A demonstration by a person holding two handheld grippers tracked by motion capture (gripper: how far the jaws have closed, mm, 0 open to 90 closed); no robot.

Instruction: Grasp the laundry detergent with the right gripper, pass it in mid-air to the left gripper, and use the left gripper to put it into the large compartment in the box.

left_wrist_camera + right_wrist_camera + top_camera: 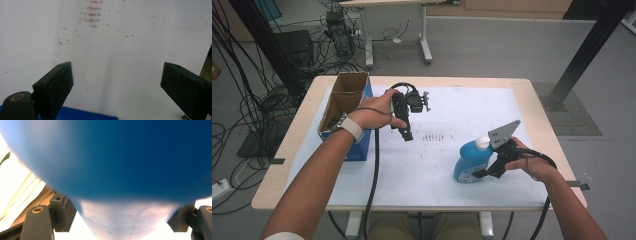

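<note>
At the desk's left edge, toward the far-left corner, stands an open cardboard box w/ blue sides, top flaps up. Just right of it the left hand holds the left gripper above the white mat, tip pointing down toward the mat's middle; cable trails back to the near edge. In the left gripper view its jaws stand wide apart, nothing btwn them, just bare mat w/ faint reddish marks below; a strip of blue shows at the bottom. Those same marks sit mid-desk in the high view, btwn the two grippers, flat, not blocking anything.

Right of centre, toward the near-right corner, the blue bottle w/ white cap stands on the mat, leaning a bit. The right gripper, held by the right hand, comes at it from the right, grey plate on top. In the right gripper view the bottle sits btwn the jaws, one each side of its body; looks pinched, contact blurred.
</note>
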